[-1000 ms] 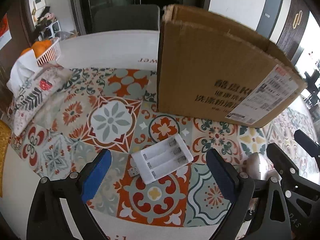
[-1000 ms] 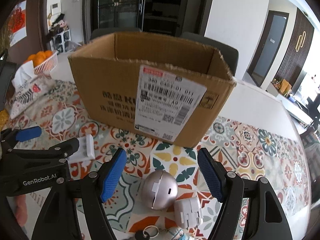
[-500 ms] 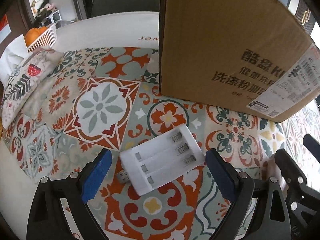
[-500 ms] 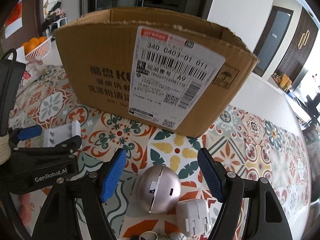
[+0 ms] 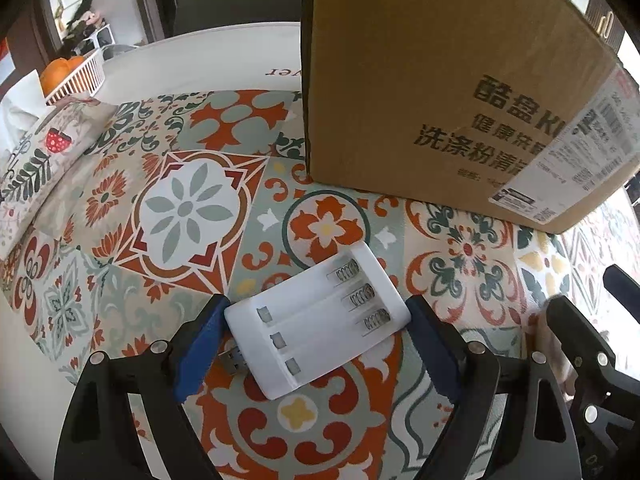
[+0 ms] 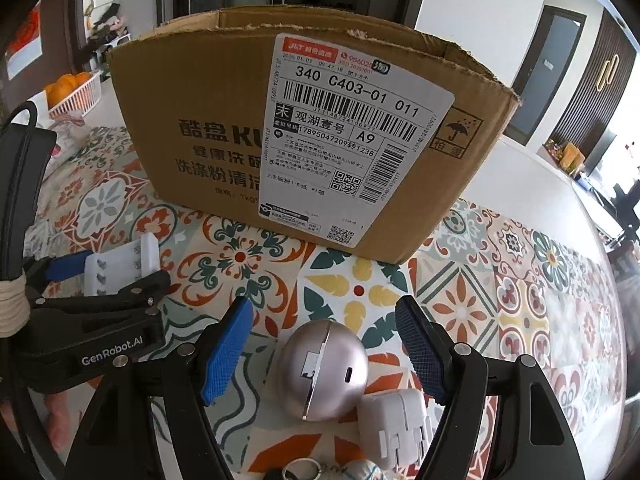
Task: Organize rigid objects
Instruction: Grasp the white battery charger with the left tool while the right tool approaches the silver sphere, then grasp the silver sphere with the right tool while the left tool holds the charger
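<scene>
Table is carrying a patterned tile-print mat in both views. Cardboard box is standing upright on the mat at the far side. Only the right wrist view is showing its open top rim and full shipping label; the left wrist view is catching just one corner edge, side print and a slice of the label.

Left gripper is pointing steeply down, jaws closing around the white battery charger, which is lying flat on the mat in front of the box. Pads look at or just off its ends; can't confirm contact. USB plug and spring contacts are showing only in the left view; the right view is giving just one end of the charger behind the left gripper's body.

Right gripper is hanging partly open, holding nothing, with the silver ball-shaped gadget between its fingers, clear gaps both sides. White plug adapter is touching the ball, and a key ring is sitting at the frame bottom. All three are showing in the right view only.
</scene>
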Tool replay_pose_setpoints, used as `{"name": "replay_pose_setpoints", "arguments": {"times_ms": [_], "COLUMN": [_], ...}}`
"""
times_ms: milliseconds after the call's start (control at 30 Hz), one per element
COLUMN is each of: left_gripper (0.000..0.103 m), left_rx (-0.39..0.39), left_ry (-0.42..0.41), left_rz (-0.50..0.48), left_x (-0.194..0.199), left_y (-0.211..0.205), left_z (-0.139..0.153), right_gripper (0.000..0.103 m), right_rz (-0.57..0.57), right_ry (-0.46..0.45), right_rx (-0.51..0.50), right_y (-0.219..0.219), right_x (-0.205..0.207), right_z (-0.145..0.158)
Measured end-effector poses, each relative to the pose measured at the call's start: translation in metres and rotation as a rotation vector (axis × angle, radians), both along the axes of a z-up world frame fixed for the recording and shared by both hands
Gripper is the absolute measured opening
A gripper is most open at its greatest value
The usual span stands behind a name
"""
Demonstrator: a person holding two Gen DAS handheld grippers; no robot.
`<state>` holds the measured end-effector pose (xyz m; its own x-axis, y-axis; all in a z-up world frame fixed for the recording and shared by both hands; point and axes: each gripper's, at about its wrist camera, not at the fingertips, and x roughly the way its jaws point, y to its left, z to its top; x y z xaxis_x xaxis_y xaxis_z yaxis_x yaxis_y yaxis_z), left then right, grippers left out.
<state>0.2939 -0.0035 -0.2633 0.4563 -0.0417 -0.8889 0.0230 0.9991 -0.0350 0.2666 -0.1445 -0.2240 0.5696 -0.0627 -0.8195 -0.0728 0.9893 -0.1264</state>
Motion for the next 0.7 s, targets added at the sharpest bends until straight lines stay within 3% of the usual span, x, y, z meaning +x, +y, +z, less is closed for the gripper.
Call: {"name": "replay_pose_setpoints", "arguments": {"times_ms": [400,700], "left_gripper": [0.089,0.089], "left_rx": [0.093,0.095], "left_ry": [-0.142,-0.168], "left_rz": [-0.100,-0.105], "left_x": [-0.044,-0.062], "left_y": [-0.017,-0.017], "left_z": [0.048,0.046], "right_gripper": [0.074,0.073], "right_rz": [0.015,0.059], "right_ry": [-0.041,-0.041], "right_rx": [0.096,0.081], "right_y": [-0.017,-0.016], "right_x": [-0.042,-0.051], "right_z": [0.019,0.007]}}
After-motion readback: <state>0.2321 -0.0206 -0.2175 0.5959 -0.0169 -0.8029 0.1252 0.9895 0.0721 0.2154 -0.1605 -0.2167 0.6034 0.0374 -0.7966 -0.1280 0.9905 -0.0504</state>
